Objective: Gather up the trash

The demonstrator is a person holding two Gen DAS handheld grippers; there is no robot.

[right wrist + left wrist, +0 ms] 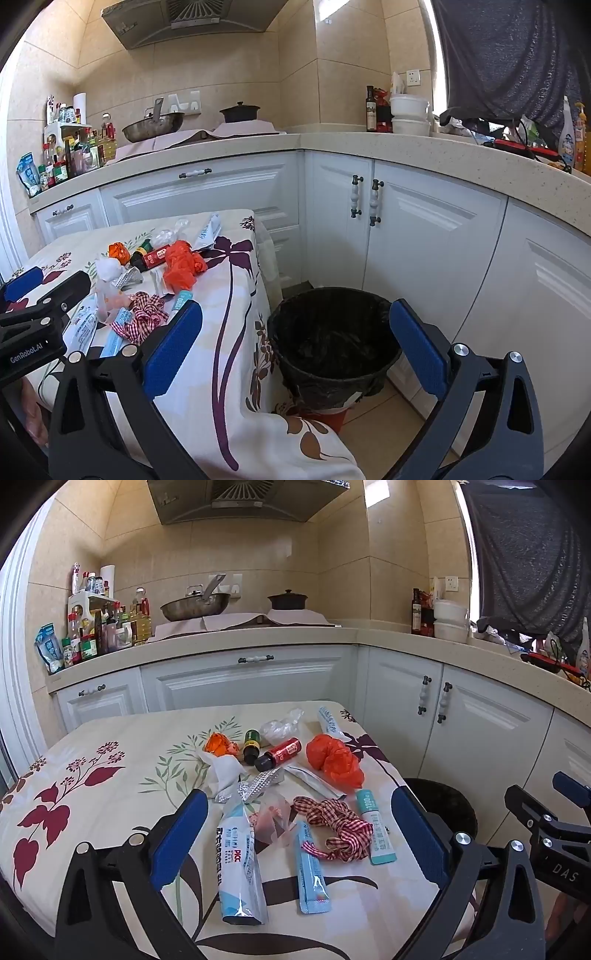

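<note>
**Trash untouched, first pick pending**

Nothing collected yet, by the look of it. Left tongs (299,834) spread wide and empty, hovering low at centre frame above the litter on the counter (96,812): blue sachet (312,871), checked ribbon (338,829), white pouch (238,864), orange bag (332,760). Right tongs (295,347) likewise released, framing the black-lined bin (332,343) at lower centre, beside the counter. Next, probably: lower, close on one piece, carry across to bin.

Left view over table (92,794); right toward bin (334,339).
</note>
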